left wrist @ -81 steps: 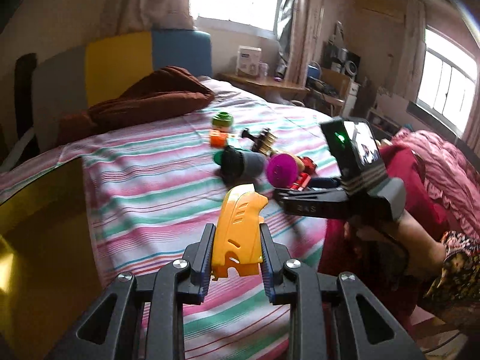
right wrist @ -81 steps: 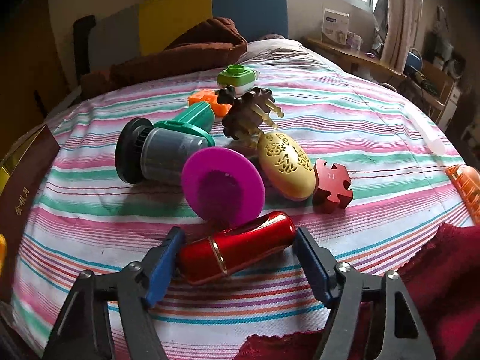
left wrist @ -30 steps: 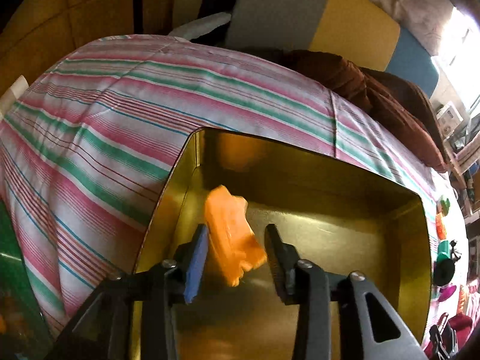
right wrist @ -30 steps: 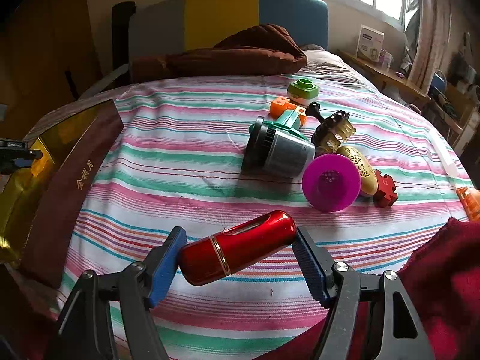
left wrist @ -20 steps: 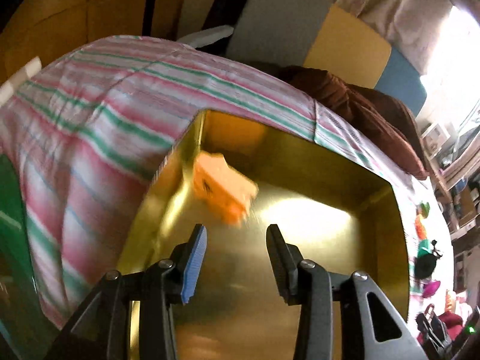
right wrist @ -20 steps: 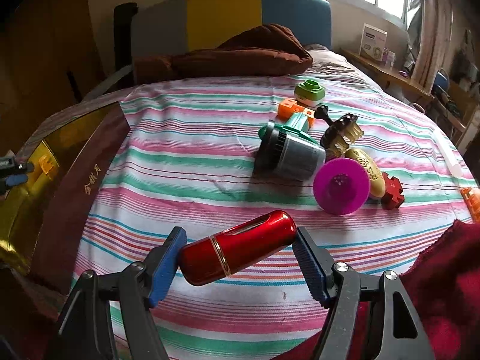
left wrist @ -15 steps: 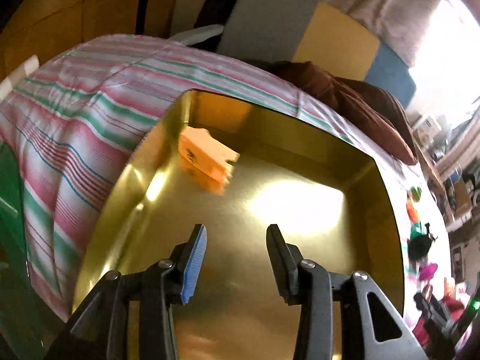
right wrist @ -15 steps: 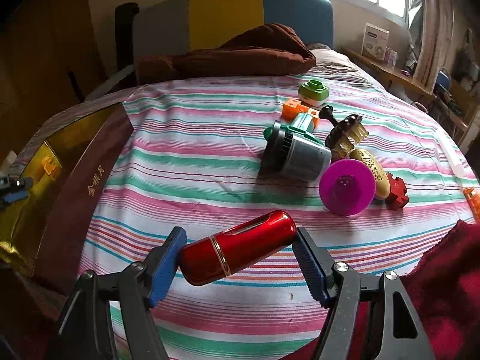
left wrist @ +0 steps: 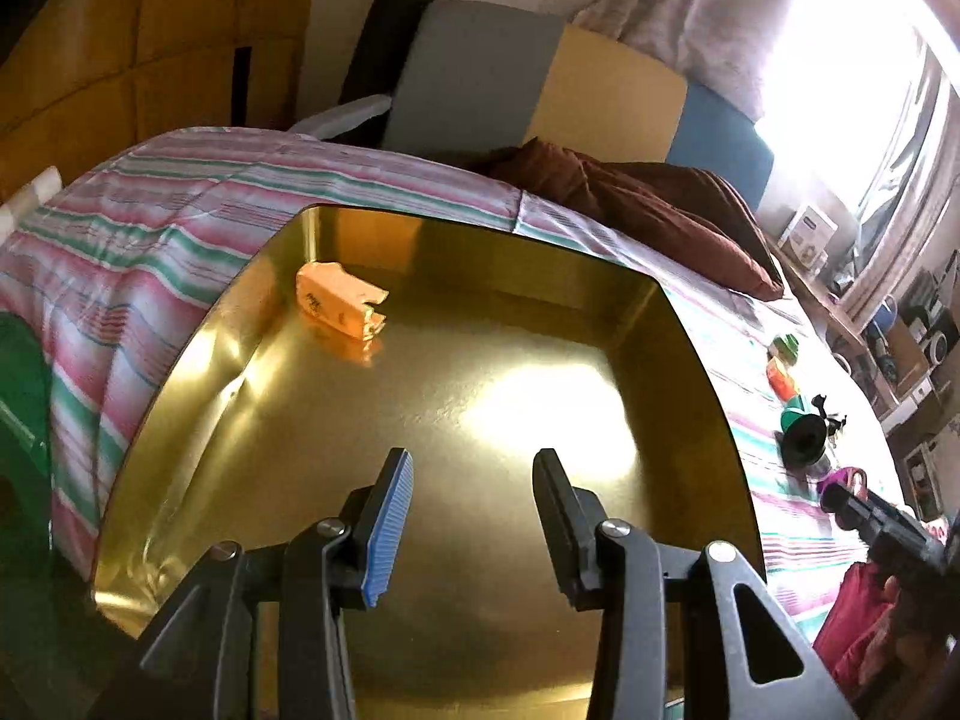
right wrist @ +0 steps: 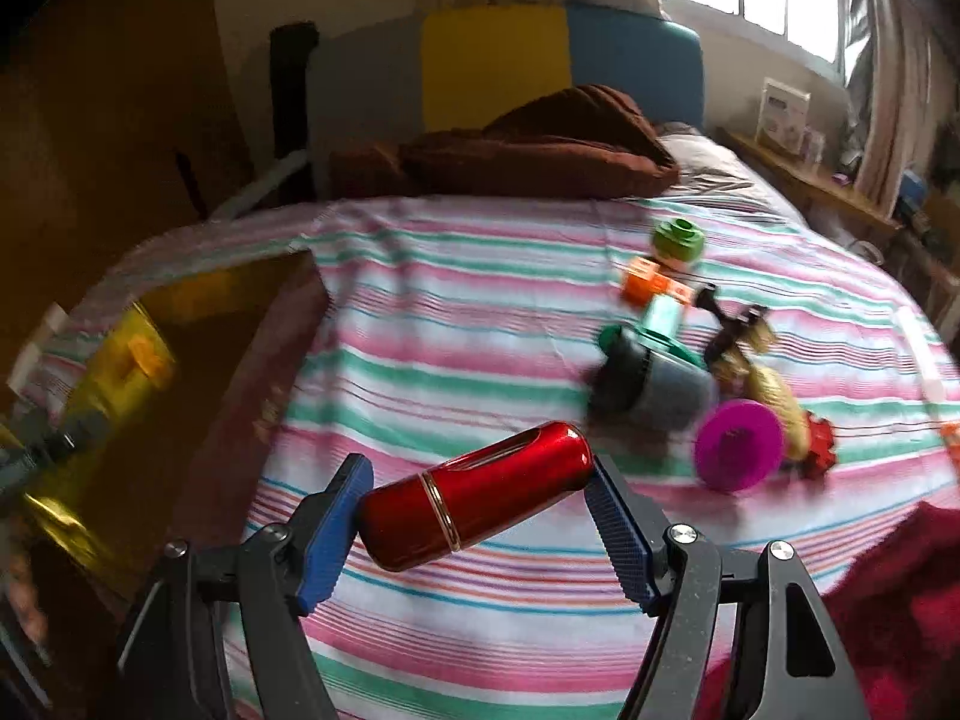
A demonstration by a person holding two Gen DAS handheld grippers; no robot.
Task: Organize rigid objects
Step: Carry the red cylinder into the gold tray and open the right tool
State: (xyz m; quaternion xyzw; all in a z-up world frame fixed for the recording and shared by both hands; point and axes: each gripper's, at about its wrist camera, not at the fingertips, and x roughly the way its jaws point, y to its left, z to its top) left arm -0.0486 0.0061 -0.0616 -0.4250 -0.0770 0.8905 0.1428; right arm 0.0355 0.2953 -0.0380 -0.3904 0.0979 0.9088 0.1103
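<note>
A gold box [left wrist: 690,336] lies on the striped bed, and an orange plastic piece [left wrist: 339,299] rests in its far left corner. My left gripper [left wrist: 471,516] hangs over the box's near half, open, with nothing between its blue pads. My right gripper [right wrist: 480,516] is shut on a shiny red cylinder [right wrist: 474,495], held crosswise above the bedspread. In the right wrist view the gold box [right wrist: 120,354] sits at the left with the orange piece [right wrist: 146,358] inside. Several loose toys remain at the right: a grey-and-green canister [right wrist: 657,384], a magenta disc [right wrist: 741,445], an orange block [right wrist: 651,285] and a green ring [right wrist: 678,240].
A brown pillow [right wrist: 540,150] lies at the head of the bed before a grey, yellow and blue headboard [right wrist: 498,66]. A dark red cloth [right wrist: 900,594] covers the near right corner. A bedside shelf [right wrist: 810,180] stands by the window at the right.
The orange piece left my left gripper's jaws and came to rest in the box's far corner; that gripper drew back. My right gripper carried the red cylinder leftward, toward the box.
</note>
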